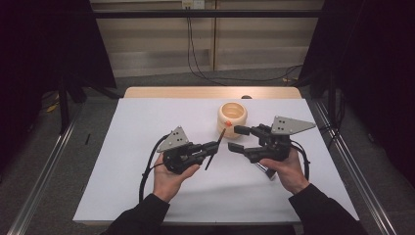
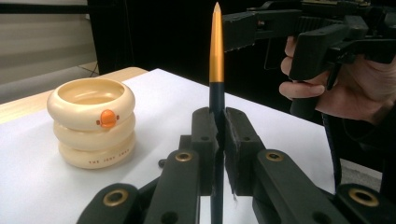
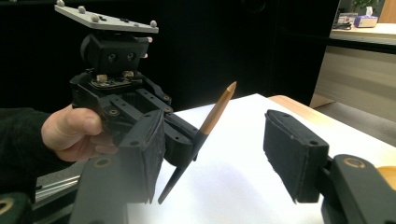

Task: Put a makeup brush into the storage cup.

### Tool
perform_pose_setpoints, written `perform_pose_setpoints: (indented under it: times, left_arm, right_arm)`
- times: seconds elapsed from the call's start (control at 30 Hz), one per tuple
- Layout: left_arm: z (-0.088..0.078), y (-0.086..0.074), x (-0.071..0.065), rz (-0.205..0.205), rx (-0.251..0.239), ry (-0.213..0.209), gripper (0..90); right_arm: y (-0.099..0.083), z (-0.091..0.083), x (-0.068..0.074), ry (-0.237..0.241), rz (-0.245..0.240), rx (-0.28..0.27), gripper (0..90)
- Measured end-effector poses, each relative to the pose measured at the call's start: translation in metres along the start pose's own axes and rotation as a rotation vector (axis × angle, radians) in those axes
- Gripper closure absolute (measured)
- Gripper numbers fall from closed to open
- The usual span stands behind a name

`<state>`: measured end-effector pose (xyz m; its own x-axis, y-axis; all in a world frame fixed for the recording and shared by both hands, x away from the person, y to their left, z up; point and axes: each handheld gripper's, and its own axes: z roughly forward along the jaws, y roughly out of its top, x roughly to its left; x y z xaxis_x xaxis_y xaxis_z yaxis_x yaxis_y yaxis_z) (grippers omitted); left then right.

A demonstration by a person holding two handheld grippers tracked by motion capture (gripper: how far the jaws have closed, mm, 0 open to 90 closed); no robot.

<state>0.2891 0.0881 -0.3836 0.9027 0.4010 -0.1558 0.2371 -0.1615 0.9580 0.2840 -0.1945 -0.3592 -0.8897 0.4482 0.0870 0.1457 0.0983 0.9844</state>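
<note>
I read a lab recording bay, white-covered table (image 1: pixel 147 161) on bare floor, black curtains (image 1: pixel 44 44) either side, aluminium frame rails (image 1: pixel 44 166), cables (image 1: pixel 205 73) trailing to a wall socket (image 1: pixel 193 4).

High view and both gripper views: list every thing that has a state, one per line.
pen: clamped in the left gripper, gold tip up, tilted toward the holder.
left gripper: shut on the pen.
right gripper: open, nothing between its jaws.
ringed holder: upright on the table, untouched.
</note>
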Motion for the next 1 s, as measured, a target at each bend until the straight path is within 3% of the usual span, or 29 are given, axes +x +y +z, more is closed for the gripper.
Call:
perform_pose_setpoints:
  times: [0.57,0.73,1.0]
  left_arm:
    - [0.001,0.000,-0.001,0.013,-0.004,-0.007,83.3]
    - [-0.001,-0.001,-0.001,0.013,0.001,0.011,83.3]
    - [0.001,-0.002,-0.002,0.016,0.010,-0.001,83.3]
  right_arm:
    - [-0.003,0.026,-0.008,0.080,0.073,0.004,59.2]
    - [-0.004,0.028,-0.008,0.081,0.076,0.009,63.6]
    - [-0.007,0.030,-0.009,0.092,0.092,0.013,73.7]
